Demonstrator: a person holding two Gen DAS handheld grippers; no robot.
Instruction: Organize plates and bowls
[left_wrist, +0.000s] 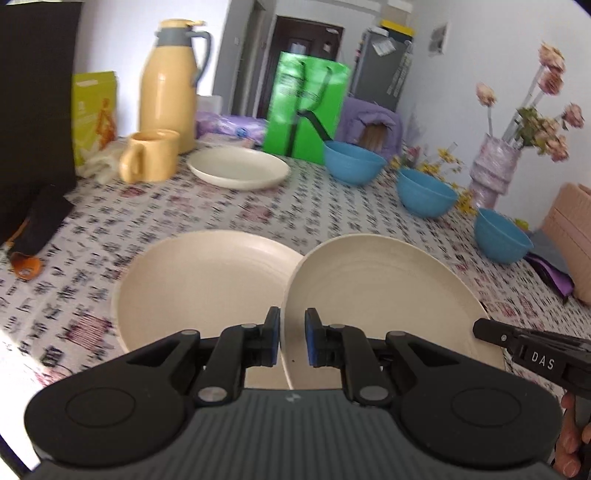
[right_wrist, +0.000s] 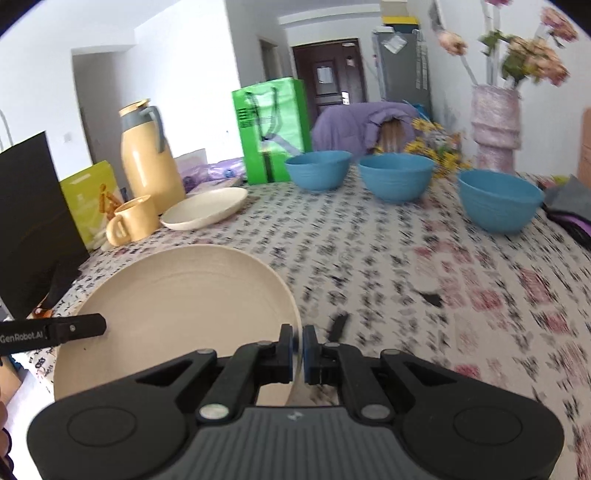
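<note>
A cream plate (left_wrist: 384, 295) hangs tilted just above the patterned tablecloth, gripped at both sides. My left gripper (left_wrist: 292, 332) is shut on its left rim. My right gripper (right_wrist: 298, 343) is shut on the right rim of the same plate (right_wrist: 177, 314). In each view the other gripper's tip shows at the plate's far edge. A second cream plate (left_wrist: 207, 288) lies flat on the table, beside and partly under the held one. A third cream plate (left_wrist: 240, 168) sits further back. Three blue bowls (right_wrist: 318, 170), (right_wrist: 396, 177), (right_wrist: 500, 201) stand in a row at the far right.
A yellow thermos (left_wrist: 170, 85) and a yellow mug (left_wrist: 151, 155) stand at the back left beside a black box (left_wrist: 33, 110). A green bag (left_wrist: 306, 107) is behind the far plate. A vase of flowers (left_wrist: 491, 170) stands behind the bowls.
</note>
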